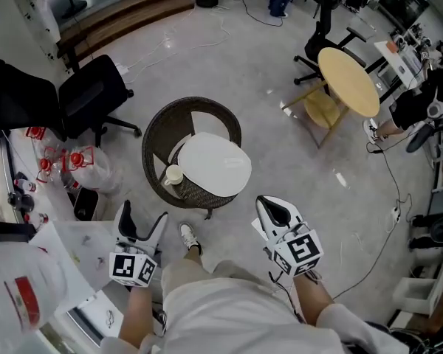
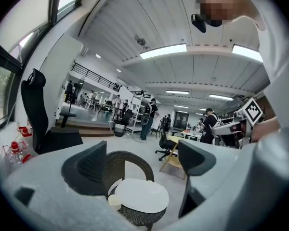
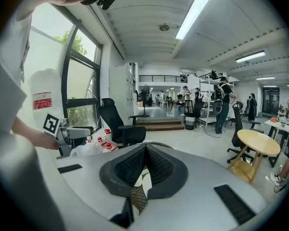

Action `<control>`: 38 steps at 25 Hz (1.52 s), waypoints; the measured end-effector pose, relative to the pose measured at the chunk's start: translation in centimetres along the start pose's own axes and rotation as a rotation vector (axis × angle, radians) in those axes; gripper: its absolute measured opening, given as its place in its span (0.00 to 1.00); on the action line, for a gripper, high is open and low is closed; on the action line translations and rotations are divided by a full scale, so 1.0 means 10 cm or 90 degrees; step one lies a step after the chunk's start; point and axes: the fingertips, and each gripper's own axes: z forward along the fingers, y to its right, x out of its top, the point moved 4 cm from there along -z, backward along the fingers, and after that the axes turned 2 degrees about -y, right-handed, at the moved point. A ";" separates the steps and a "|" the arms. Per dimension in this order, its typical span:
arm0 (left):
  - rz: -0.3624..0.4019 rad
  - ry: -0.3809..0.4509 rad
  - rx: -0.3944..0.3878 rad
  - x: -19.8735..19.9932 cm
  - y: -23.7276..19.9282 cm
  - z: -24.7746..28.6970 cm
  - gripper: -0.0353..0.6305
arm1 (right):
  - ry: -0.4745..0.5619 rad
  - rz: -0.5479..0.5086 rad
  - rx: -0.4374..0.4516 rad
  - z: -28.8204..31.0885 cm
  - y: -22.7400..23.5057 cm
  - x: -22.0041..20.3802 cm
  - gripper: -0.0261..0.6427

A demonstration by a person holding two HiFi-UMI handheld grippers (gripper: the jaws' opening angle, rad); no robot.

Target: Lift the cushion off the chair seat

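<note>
A round white cushion (image 1: 214,164) lies on the seat of a dark wicker tub chair (image 1: 162,127) in the middle of the floor. A small cream roll (image 1: 174,175) rests on the seat at the cushion's left edge. My left gripper (image 1: 142,216) hangs short of the chair's near left side, open with nothing between its fingers. In the left gripper view the cushion (image 2: 139,198) and chair (image 2: 130,165) show between the spread jaws of that gripper (image 2: 142,162). My right gripper (image 1: 275,211) is near the chair's front right, apart from it. Its jaws (image 3: 144,150) meet at the tips, shut on nothing.
Two black office chairs (image 1: 92,94) stand at the left, with a plastic bag of red-capped bottles (image 1: 74,164) beside them. A round wooden table (image 1: 347,80) stands at the right rear. A white tabletop (image 1: 66,249) lies at my lower left. Cables (image 1: 387,220) trail over the floor.
</note>
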 end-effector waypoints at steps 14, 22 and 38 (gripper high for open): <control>-0.095 -0.082 -0.092 0.03 -0.36 1.61 0.74 | -0.022 0.054 -0.054 0.85 0.58 0.34 0.04; -0.101 -0.197 -0.052 -0.48 -0.34 2.49 0.74 | -0.031 0.077 0.001 1.53 1.17 0.03 0.04; -0.075 -0.420 -0.013 -2.31 -0.85 3.84 0.74 | -0.112 0.134 0.088 2.61 1.80 -1.08 0.04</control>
